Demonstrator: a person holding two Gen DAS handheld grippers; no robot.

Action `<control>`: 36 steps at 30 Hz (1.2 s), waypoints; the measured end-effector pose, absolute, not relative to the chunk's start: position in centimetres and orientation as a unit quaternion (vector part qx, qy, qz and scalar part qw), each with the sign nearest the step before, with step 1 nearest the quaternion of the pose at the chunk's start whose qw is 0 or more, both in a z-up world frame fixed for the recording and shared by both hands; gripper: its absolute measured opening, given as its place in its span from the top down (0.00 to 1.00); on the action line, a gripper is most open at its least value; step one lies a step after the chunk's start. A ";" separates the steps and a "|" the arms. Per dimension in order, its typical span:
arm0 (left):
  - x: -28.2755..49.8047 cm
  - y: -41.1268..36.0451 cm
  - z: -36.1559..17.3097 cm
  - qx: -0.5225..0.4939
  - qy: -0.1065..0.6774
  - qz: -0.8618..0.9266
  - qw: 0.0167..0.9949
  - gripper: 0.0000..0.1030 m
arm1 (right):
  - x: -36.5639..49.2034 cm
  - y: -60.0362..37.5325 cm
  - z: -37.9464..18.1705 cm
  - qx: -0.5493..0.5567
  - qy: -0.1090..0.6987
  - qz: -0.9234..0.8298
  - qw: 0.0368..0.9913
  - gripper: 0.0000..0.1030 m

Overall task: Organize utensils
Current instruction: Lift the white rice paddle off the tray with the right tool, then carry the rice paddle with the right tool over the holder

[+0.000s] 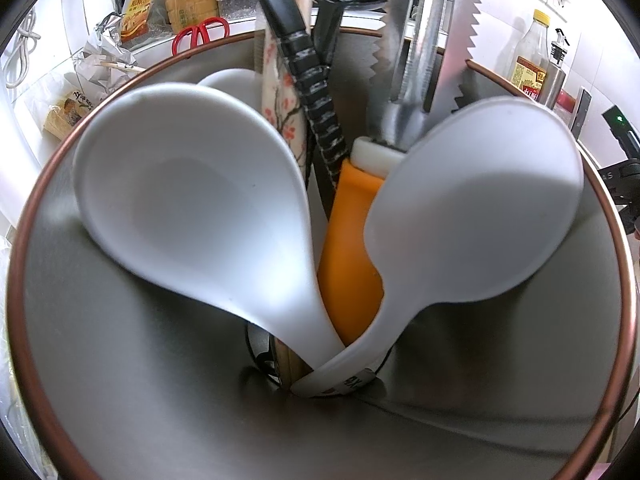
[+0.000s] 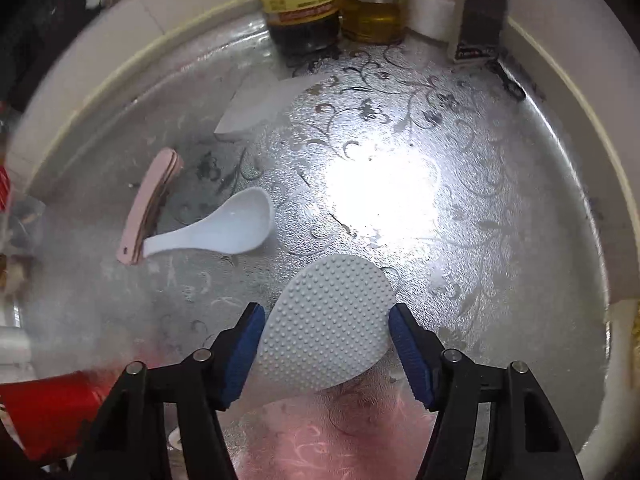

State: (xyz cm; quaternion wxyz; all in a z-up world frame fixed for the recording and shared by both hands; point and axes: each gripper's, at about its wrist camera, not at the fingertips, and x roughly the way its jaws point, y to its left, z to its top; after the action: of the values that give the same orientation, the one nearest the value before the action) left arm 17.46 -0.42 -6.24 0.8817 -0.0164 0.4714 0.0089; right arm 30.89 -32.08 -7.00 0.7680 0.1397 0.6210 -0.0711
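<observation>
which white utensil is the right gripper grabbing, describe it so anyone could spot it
On the shiny patterned countertop, look between the blue pads of the right gripper. The rice paddle there is flat and covered in small bumps, unlike the smooth, bowl-shaped white spoon lying further left.

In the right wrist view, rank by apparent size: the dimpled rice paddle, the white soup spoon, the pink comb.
1. dimpled rice paddle, largest, though nearest the camera.
2. white soup spoon.
3. pink comb, close to the spoon; ranking unsure.

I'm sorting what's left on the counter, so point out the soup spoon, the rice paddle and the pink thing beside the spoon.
white soup spoon (image 2: pixel 232 222): right wrist view, bowl.
dimpled rice paddle (image 2: pixel 332 320): right wrist view, blade centre.
pink folded tool (image 2: pixel 150 204): right wrist view, mid-handle.
</observation>
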 end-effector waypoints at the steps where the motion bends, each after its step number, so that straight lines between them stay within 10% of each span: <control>1: 17.5 -0.4 -6.2 -0.016 0.471 0.009 0.882 0.13 | 30.6 -32.6 -6.7 0.150 0.617 -0.069 0.769 0.35; 36: 17.0 0.0 -6.4 -0.018 0.475 0.010 0.880 0.13 | 16.2 -42.7 -4.9 0.344 0.489 -0.024 0.801 0.57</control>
State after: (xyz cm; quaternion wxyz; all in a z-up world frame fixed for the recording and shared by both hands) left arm 16.99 0.02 -6.40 0.8796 -0.0181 0.4752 0.0096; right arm 16.17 -42.72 -4.93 0.8012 0.3441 0.4890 -0.0245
